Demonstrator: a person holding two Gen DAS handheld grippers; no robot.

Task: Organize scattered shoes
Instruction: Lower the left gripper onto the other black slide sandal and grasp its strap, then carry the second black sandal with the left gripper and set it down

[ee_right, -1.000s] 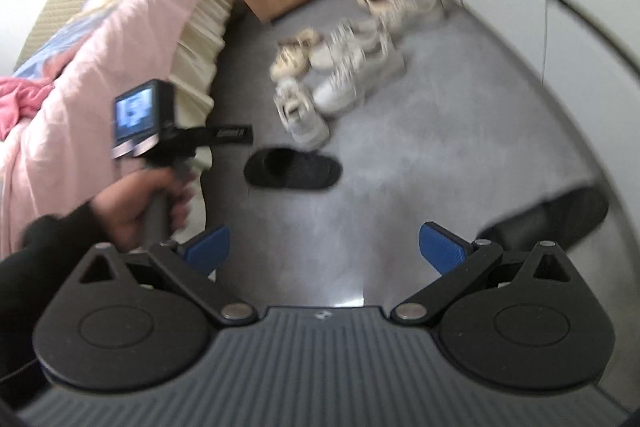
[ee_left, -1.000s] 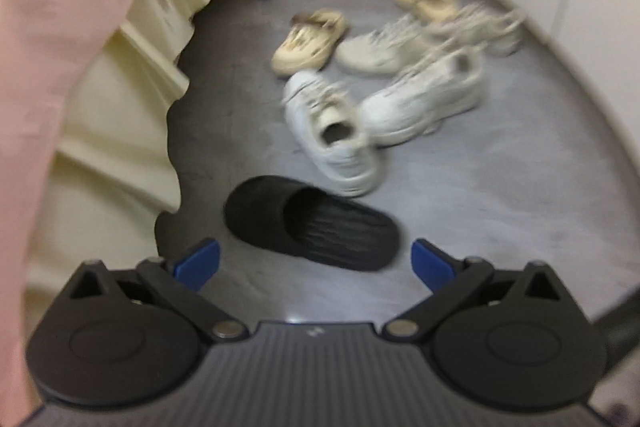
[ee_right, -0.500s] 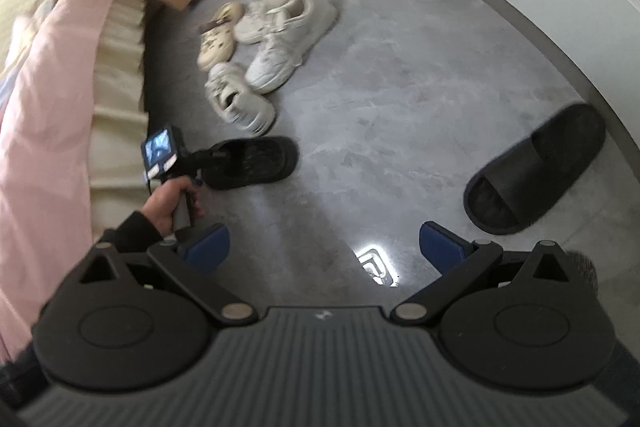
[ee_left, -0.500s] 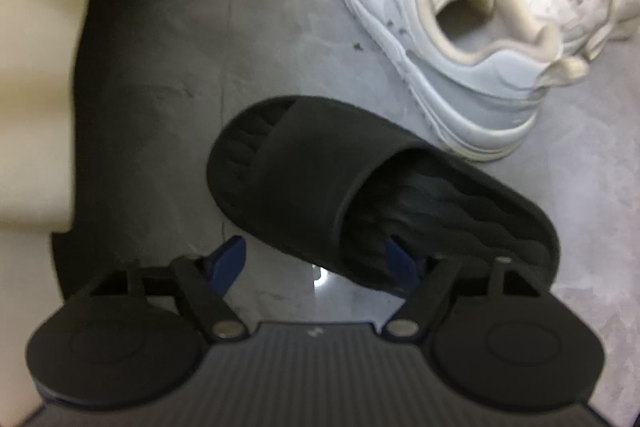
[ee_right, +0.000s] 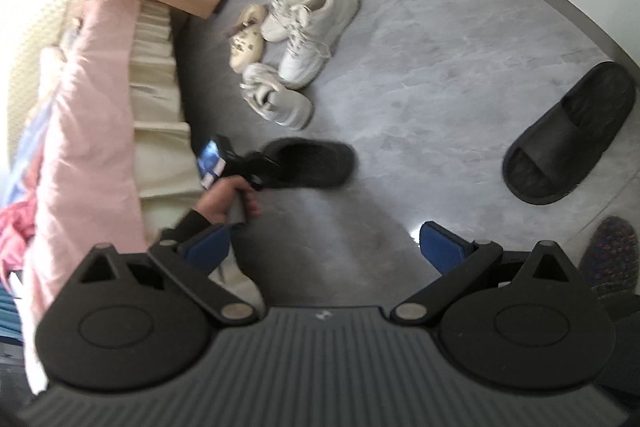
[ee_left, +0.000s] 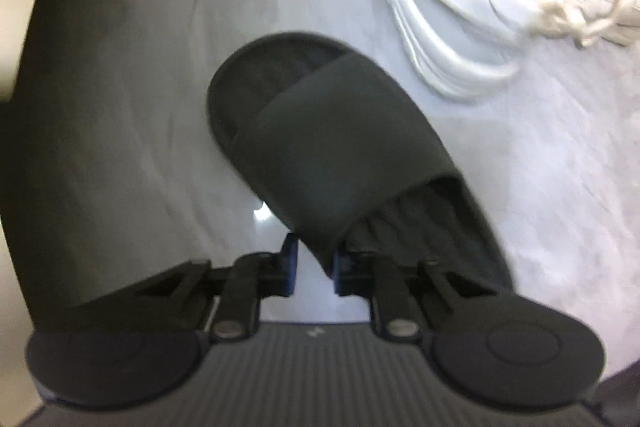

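Item: black slide (ee_left: 332, 147), centre of the left wrist frame on the grey floor (ee_left: 560, 187); we had our left tongs (ee_left: 314, 265) clamped on its strap edge. Right tongs (ee_right: 324, 247) spread, empty. Second black slide (ee_right: 568, 143) at right; white sneakers (ee_right: 308, 27) upper centre.

Each gripper, left (ee_left: 314, 263) and right (ee_right: 324, 241), is black plastic: two round discs, silver pivot screws, a ribbed grey body (small white logo) and blue-padded fingers (ee_right: 440, 243). A black sleeve (ee_right: 188, 227) covers the wrist.
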